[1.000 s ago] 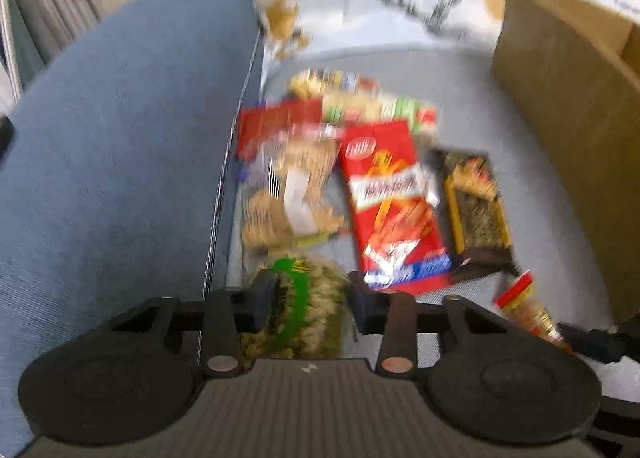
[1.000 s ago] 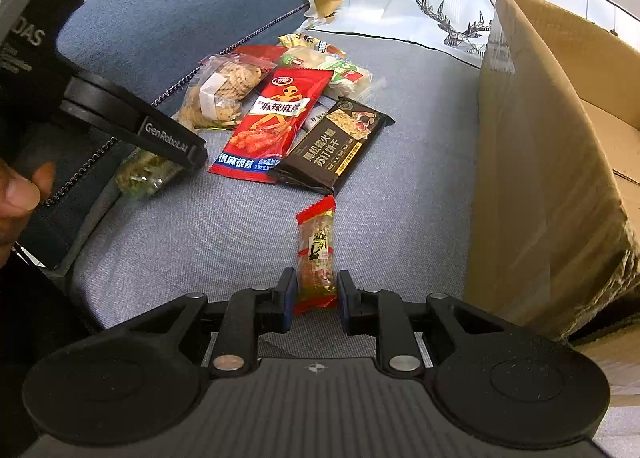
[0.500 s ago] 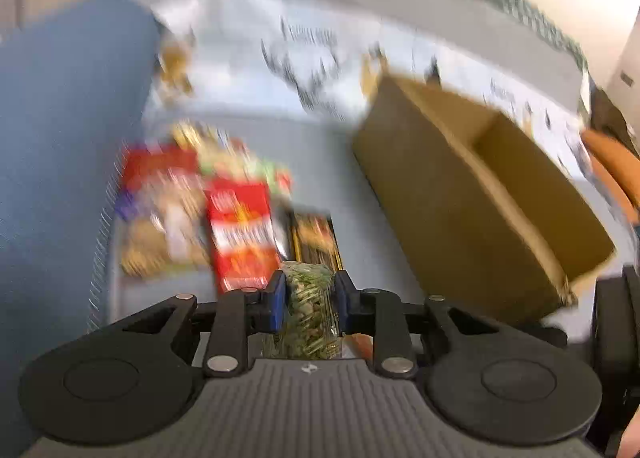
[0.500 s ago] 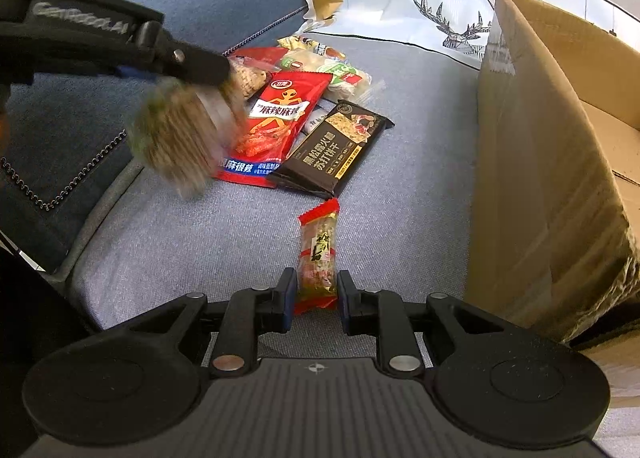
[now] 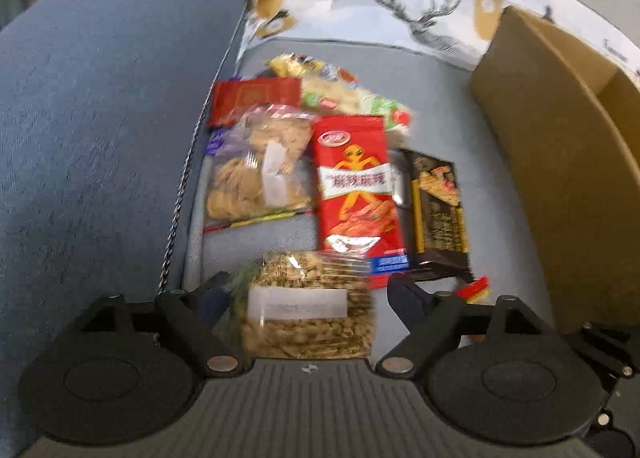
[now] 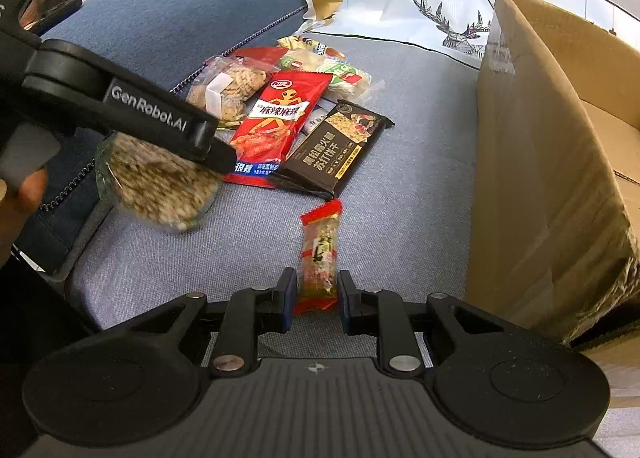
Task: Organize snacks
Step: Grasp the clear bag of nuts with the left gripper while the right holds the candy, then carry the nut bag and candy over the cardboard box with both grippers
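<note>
Snacks: 1 red bag, 2 grippers

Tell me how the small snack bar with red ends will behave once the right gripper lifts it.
The snack bar looks thin and light, so it should lift easily. Its glossy wrapper may slip between the right gripper pads. Gripped near one end, the long free end will probably sag or swing.
</note>
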The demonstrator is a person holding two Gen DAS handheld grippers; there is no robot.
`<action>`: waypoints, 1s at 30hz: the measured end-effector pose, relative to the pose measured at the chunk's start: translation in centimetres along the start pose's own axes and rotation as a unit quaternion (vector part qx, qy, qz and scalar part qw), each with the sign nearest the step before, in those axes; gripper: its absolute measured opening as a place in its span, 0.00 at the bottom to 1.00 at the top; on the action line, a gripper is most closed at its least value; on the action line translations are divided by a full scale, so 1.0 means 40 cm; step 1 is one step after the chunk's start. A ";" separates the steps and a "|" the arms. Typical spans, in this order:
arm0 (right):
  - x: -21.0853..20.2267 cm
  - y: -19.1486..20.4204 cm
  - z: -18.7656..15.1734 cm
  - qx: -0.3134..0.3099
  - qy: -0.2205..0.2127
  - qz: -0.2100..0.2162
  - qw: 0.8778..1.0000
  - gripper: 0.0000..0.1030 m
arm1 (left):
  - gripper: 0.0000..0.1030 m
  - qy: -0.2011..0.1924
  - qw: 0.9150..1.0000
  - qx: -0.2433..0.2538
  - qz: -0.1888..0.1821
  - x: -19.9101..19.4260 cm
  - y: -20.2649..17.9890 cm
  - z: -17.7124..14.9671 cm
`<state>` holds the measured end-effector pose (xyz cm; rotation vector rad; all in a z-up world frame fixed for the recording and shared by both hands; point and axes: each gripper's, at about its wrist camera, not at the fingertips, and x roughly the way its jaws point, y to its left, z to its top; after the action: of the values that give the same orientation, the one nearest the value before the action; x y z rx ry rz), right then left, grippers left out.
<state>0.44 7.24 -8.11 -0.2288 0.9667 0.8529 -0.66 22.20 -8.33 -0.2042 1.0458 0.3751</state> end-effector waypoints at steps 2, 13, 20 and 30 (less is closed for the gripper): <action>0.001 0.002 0.001 -0.001 0.000 0.000 1.000 0.24 | 0.87 0.011 1.000 0.008 0.005 0.002 -0.003 -0.004; 0.004 0.003 0.001 -0.003 0.000 0.000 1.000 0.26 | 0.93 0.046 0.997 0.062 0.029 0.028 -0.045 -0.027; 0.001 0.007 0.001 -0.008 -0.009 -0.005 1.000 0.23 | 0.84 0.048 0.997 0.053 0.029 0.036 -0.039 -0.022; -0.010 0.002 0.005 -0.001 -0.019 -0.004 1.000 0.19 | 0.83 0.005 0.994 0.090 -0.059 -0.013 -0.068 -0.039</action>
<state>0.39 7.17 -7.67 -0.2172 0.9279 0.8482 -1.10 19.07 -8.67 -0.1051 1.0665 0.1724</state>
